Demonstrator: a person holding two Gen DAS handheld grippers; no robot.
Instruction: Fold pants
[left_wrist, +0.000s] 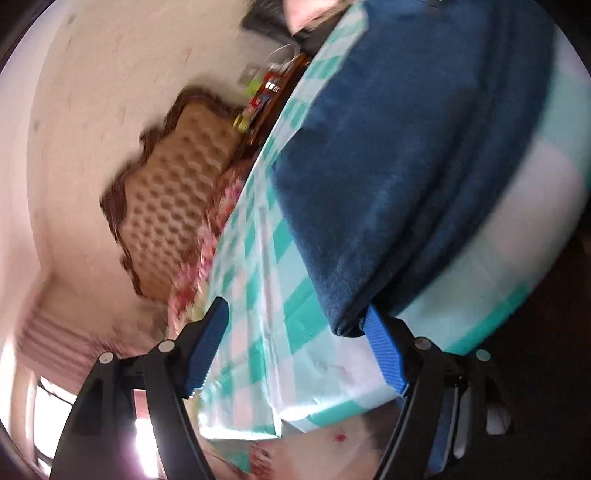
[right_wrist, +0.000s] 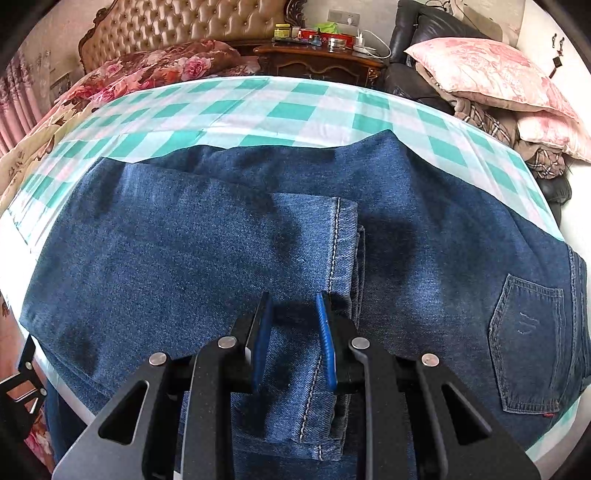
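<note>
Blue jeans (right_wrist: 184, 258) lie across the green-and-white checked tablecloth (right_wrist: 258, 107), a back pocket (right_wrist: 528, 343) at the right. One leg is folded over, and its stitched hem (right_wrist: 336, 236) runs down the middle. My right gripper (right_wrist: 293, 314) points down onto that leg end, jaws narrow and pinching the denim beside the hem. In the tilted, blurred left wrist view the jeans' (left_wrist: 388, 166) folded corner (left_wrist: 347, 325) rests against the right pad. My left gripper (left_wrist: 295, 306) stands wide open at the table edge, only tablecloth (left_wrist: 258, 295) between its fingers.
Behind the table are a tufted headboard (right_wrist: 177, 26), a floral quilt (right_wrist: 155, 70), a dark nightstand (right_wrist: 321, 62) with small bottles, and pink pillows (right_wrist: 491, 81) on a dark chair. The left wrist view shows the headboard (left_wrist: 173, 192) and a bright window (left_wrist: 48, 406).
</note>
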